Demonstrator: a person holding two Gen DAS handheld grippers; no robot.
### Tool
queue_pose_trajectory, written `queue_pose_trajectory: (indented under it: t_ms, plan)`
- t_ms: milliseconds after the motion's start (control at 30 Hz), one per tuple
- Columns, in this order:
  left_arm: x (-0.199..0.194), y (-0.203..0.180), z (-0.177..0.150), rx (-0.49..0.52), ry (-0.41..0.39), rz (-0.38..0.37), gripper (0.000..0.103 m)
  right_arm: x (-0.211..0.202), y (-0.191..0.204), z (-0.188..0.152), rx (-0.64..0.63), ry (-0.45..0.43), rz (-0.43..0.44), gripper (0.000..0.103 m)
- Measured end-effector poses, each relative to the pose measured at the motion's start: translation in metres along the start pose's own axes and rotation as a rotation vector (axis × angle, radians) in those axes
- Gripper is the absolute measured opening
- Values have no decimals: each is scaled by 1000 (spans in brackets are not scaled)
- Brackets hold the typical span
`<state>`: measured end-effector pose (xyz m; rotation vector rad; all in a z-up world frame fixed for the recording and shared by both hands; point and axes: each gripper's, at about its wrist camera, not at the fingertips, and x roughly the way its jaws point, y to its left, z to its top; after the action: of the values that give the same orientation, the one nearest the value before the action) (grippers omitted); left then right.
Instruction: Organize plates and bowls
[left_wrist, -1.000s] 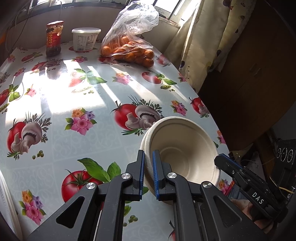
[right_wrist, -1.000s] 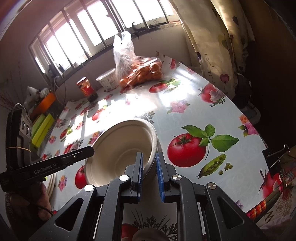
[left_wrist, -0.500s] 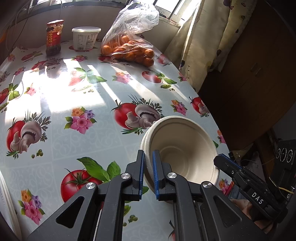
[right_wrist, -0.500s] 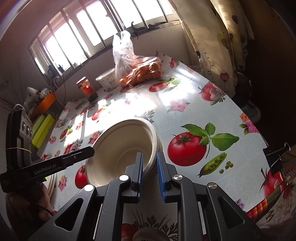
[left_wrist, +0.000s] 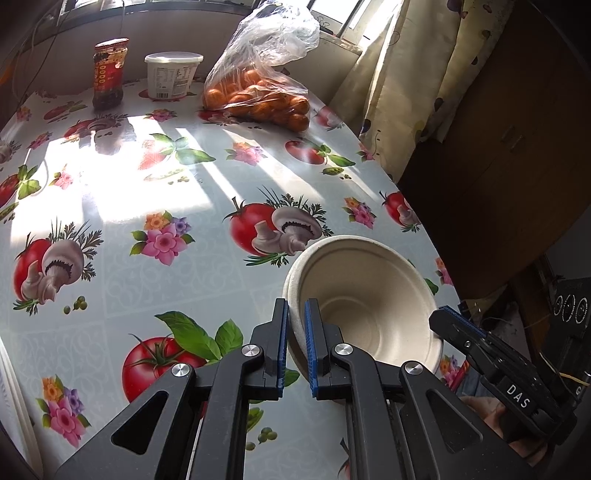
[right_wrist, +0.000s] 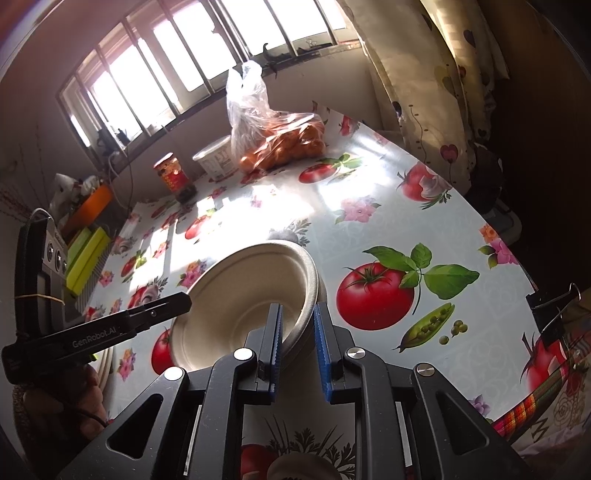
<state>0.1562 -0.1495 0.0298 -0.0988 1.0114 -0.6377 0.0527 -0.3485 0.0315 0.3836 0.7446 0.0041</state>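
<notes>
While sunlight falls in bars across the patterned tablecloth (left_wrist: 110, 280), I hold a pale paper bowl (left_wrist: 369, 306) from two sides near the table's right edge, close to its near end. My left gripper (left_wrist: 295, 343) is narrow, its blue pads pinching the bowl's near-left rim — the wall of the bowl sits between the two fingers with no gap that I can see. In the right wrist view my right gripper (right_wrist: 297, 350) straddles the opposite rim of the same bowl (right_wrist: 243, 306); its jaws stand only slightly apart, the left pad against the inside of the wall, while a sliver of space shows between the right pad and the outside, so this grip looks loose at best. At that rim I can see two edges, one nested in the other, so it seems to be more than one bowl stacked. The bowl is tilted, its mouth turned up and toward me. At the far end of the table, under the window, a clear bag of oranges (left_wrist: 258, 96) lies beside a white lidded tub (left_wrist: 171, 75), with a dark jar with a red label (left_wrist: 109, 74) to the tub's left — all well apart from the bowl. A flowered curtain (left_wrist: 417, 74) hangs past the table's far right corner.
</notes>
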Motion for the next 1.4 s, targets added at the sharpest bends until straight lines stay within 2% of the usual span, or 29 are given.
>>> queue_pose_trajectory:
  t_ms: [200, 500, 633, 800, 1167, 1400]
  plan:
    - [0, 0, 0, 3, 0, 1, 9, 0, 3, -7, 0, 0, 3, 30]
    - [2, -1, -1, 5, 1, 7, 11, -1, 8, -10, 2, 2, 4, 36]
    - [2, -1, -3, 9, 2, -3, 17, -1, 8, -10, 4, 2, 4, 38]
    - [1, -2, -4, 17, -6, -6, 21, -1, 9, -9, 4, 1, 8, 42]
    - [-8, 4, -7, 22, -23, -52, 22, -8, 19, -15, 22, -6, 9, 44]
    - [-6, 5, -10, 19, -1, -81, 22, -5, 5, -9, 43, 8, 12, 45]
